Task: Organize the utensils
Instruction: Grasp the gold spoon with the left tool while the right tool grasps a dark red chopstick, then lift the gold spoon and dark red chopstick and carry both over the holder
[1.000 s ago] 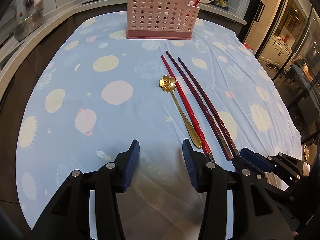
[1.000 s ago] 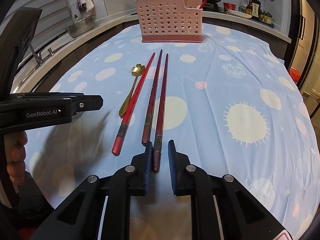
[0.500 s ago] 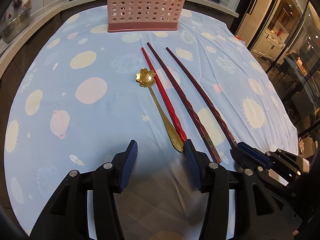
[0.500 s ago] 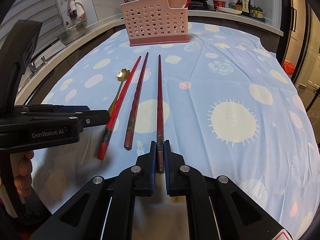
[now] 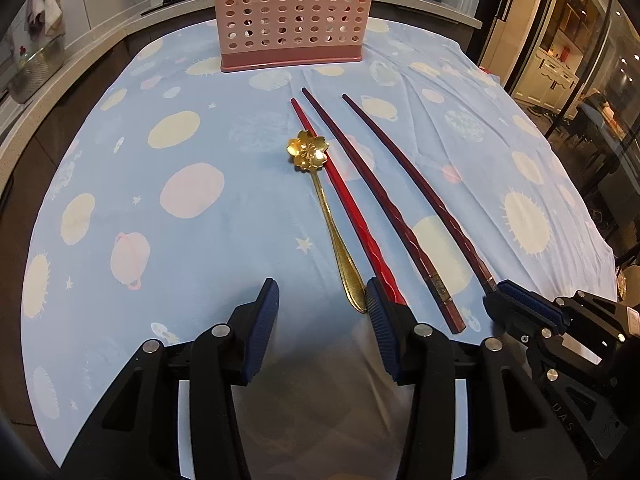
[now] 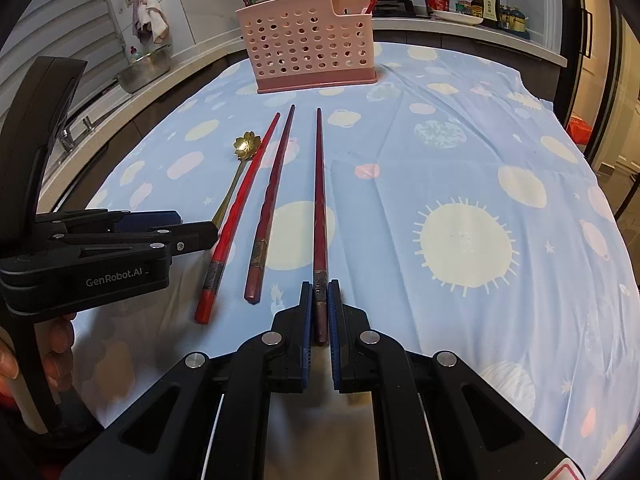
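— Now the right gripper [image 6: 319, 312] is sitting clamped on the butt of the rightmost dark chopstick [image 6: 319, 196]; a second ago its pads were still gaping beside it, and the stick is now angling away from its twin.

— So the pick is looking secured?

— Seemingly; next it is probably heading for the pink holder [image 6: 308, 46] at top centre.

— And the left gripper [image 5: 322, 330]?

— It is hovering wide apart at lower centre, holding nothing; its right pad is overlapping the red chopstick [image 5: 344, 204] end, just beside the gold spoon [image 5: 324, 200] handle. The other dark chopstick [image 5: 380, 204] is lying loose on the tablecloth [image 5: 180, 240].
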